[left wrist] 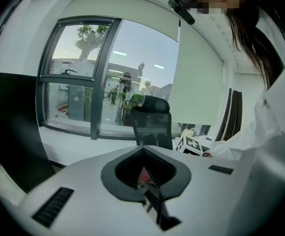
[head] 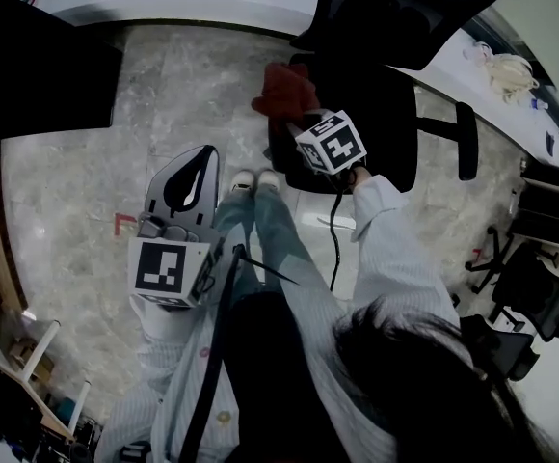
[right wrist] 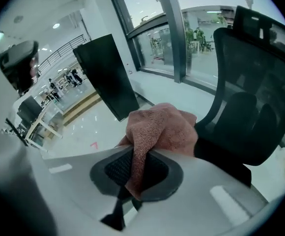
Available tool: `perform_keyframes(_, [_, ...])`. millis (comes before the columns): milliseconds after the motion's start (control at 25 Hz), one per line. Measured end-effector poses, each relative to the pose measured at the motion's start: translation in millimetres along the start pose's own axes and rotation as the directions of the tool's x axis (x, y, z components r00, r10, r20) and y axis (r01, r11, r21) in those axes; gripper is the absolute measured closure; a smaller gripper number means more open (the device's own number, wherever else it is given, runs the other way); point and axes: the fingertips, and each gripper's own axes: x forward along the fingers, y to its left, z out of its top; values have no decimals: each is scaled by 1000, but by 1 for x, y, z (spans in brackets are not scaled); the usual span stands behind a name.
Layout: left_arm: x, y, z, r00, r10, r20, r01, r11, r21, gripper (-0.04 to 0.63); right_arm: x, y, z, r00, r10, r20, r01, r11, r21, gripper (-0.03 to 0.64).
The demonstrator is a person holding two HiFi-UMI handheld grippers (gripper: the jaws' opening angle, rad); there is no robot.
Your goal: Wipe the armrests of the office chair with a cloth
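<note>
Bare marble floor (head: 164, 114) flanks the office chair (head: 395, 123); cloth (head: 284, 90) at its edge.

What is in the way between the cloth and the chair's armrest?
Nothing I can see. The right claw is shut on the cloth, and the cloth is right beside the near armrest of the chair, with nothing between them. I cannot tell whether they touch.
</note>
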Motion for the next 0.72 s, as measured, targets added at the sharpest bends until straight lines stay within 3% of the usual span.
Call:
perform_keyframes(200, [10, -17, 6, 999, -53, 4, 53, 998, 19, 592, -24, 57, -49, 997, 80, -1, -80, 997, -10, 594])
perform_keyframes(400, [16, -28, 6, 997, -75, 22, 74, 997, 34, 592, -38, 84, -77, 994, 107, 7, -107, 994, 1, 592])
perform_keyframes(560, [14, -33, 1, 996, -84, -13, 84, 996, 30, 592, -38, 73, -73, 995, 96, 34, -96, 995, 10, 592])
perform_keyframes(720, [7, -22, -5, 999, -46, -6, 46, 999, 25, 592, -26, 32, -50, 991, 93, 91, -105, 985, 139, 592])
